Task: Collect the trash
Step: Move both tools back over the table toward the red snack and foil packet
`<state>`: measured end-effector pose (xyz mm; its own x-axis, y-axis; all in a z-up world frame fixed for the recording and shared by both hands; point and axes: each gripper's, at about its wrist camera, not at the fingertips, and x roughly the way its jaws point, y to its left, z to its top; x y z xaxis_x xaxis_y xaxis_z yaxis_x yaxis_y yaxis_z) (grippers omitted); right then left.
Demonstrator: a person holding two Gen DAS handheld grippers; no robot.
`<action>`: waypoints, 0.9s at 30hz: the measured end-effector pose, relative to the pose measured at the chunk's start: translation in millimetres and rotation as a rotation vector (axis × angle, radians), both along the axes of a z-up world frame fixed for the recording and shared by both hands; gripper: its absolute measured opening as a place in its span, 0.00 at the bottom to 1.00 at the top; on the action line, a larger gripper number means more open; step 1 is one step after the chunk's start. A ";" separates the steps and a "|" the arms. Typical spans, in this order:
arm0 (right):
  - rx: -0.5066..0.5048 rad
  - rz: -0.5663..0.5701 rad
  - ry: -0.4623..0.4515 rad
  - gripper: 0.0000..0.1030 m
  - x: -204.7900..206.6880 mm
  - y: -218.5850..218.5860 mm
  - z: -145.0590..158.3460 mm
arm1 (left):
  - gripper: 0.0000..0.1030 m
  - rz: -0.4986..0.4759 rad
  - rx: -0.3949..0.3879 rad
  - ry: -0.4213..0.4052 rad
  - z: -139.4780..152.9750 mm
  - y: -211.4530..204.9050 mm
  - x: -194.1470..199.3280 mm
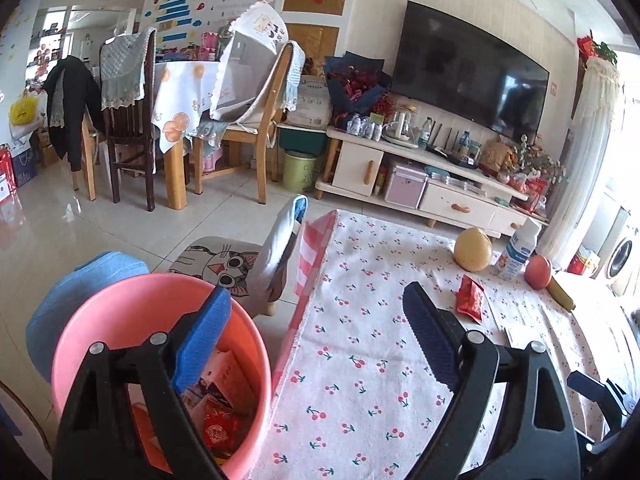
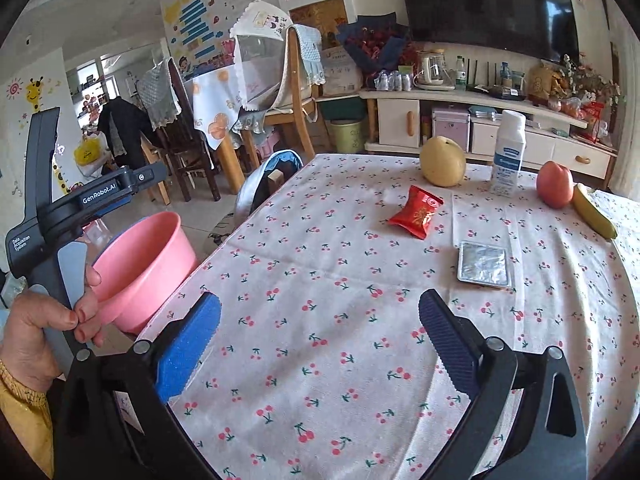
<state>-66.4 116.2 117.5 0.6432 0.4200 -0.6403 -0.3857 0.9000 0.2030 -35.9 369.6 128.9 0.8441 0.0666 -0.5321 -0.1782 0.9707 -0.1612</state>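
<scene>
At the far left, just off the counter's left edge, stands a pink bucket [image 1: 160, 360] with wrappers lying in its bottom, a red one among them. The left gripper [image 1: 320, 344] hangs half over the bucket and half over the counter [image 1: 360, 400], its jaws wide with nothing between them. In the right wrist view a hand [image 2: 36, 332] grips that tool's handle just beside the bucket. The counter wears a white cloth printed with cherries. The right gripper [image 2: 320, 320] hovers over the near part of the cloth, jaws wide and empty too. Further right and further off, a red snack wrapper [image 2: 416, 212] lies flat on the cloth, well apart from both grippers. Just right of it and nearer lies a flat silver foil packet [image 2: 485, 265]. Along the far edge, left to right, stand a yellow pear [image 2: 442, 162], a white bottle [image 2: 507, 152] upright, a red apple [image 2: 554, 184] and a banana [image 2: 594, 214], the apple just beside the banana. Beyond the counter a low cabinet [image 2: 400, 120] carries a dark television [image 2: 488, 4].
</scene>
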 end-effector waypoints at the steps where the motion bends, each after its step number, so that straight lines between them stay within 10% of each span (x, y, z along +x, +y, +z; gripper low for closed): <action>1: 0.004 -0.004 0.000 0.95 -0.6 -6.0 -1.1 | 0.86 -0.014 -0.001 0.006 -1.0 -6.2 0.0; 27: 0.053 -0.161 0.173 0.95 72.8 -130.8 -29.4 | 0.86 -0.320 0.081 0.122 -36.9 -160.5 61.4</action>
